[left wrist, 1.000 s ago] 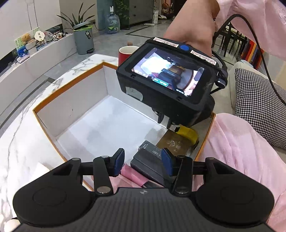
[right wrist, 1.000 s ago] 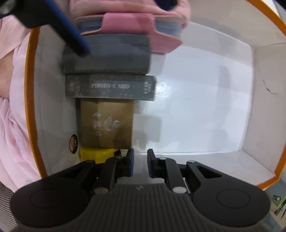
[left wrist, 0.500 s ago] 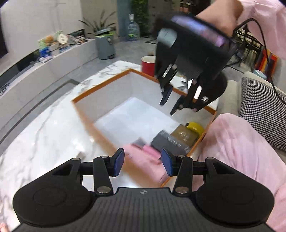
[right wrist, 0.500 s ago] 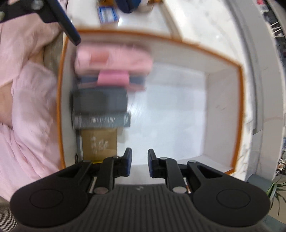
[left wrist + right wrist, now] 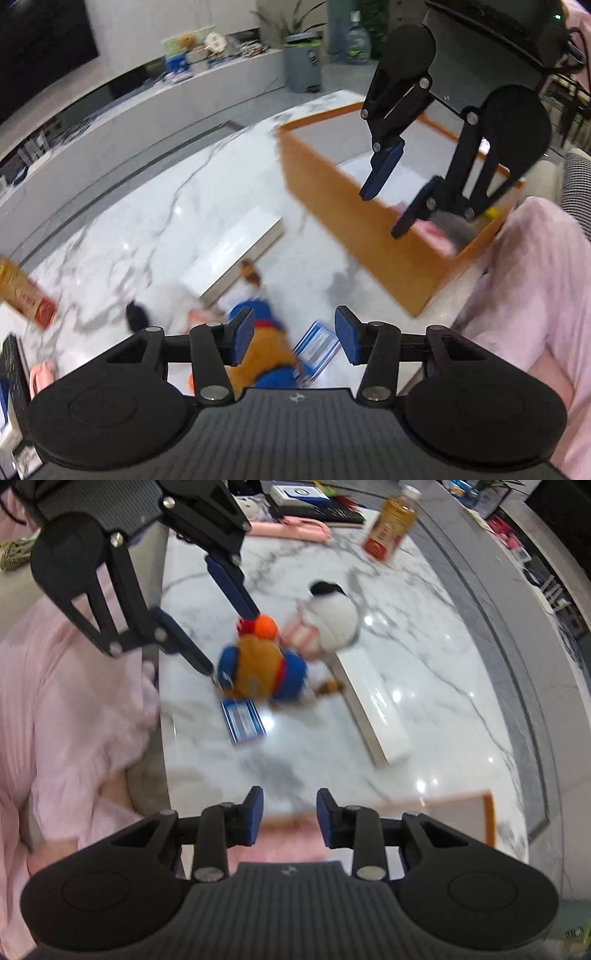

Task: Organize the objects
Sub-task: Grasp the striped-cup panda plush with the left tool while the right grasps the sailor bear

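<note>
Below the left tool [image 5: 293, 339] — plush toy [image 5: 271, 349]

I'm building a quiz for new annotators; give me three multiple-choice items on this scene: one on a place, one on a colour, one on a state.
1. Where does the small blue card lie?
A. in the box
B. on the marble table beside the plush toy
C. on the white slab

2. What colour is the box's outer wall?
A. orange
B. green
C. black

3. What is between the left gripper's fingers?
A. the bottle
B. the card
C. nothing

Key: 1 B, the blue card lies flat on the marble table next to the plush toy. 2 A, the box shows an orange side. 3 C, the left gripper is opening, its jaws hold nothing.
</note>
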A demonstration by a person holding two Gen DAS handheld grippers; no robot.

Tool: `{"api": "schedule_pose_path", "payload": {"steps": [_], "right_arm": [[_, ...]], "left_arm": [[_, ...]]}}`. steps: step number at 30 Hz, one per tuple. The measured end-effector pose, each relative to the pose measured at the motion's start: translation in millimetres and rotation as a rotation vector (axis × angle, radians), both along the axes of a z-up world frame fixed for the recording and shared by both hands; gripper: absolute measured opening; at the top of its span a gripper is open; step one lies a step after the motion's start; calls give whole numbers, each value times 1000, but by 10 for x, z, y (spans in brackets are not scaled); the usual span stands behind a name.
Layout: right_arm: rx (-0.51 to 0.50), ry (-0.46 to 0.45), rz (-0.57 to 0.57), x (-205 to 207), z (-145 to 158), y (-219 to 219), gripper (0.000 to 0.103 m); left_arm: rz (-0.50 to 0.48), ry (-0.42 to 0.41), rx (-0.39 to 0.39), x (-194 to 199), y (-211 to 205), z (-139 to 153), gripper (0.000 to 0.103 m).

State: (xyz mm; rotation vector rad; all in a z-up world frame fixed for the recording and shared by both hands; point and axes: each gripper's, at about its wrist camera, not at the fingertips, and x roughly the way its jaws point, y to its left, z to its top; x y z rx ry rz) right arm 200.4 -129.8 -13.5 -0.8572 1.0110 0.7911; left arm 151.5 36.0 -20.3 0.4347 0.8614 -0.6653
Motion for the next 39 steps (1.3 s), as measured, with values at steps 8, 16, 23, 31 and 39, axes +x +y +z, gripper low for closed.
{"api": "schedule_pose_path", "payload": {"steps": [8, 16, 23, 31, 39], "right_arm": [[137, 88, -159, 524, -249, 491, 37], [265, 188, -496, 887, -570, 660, 51], [418, 356, -829, 1164, -839, 467, 60], [469, 430, -951, 1318, -1003, 432, 68], [460, 466, -964, 1342, -1016, 384, 56]], "left_arm": [[139, 44, 3, 276, 352, -315, 58], [276, 91, -66, 554, 706, -514, 57], [314, 112, -60, 754, 824, -591, 57], [378, 142, -133, 910, 946, -602, 66], [527, 212, -241, 1096, 977, -644, 81]]}}
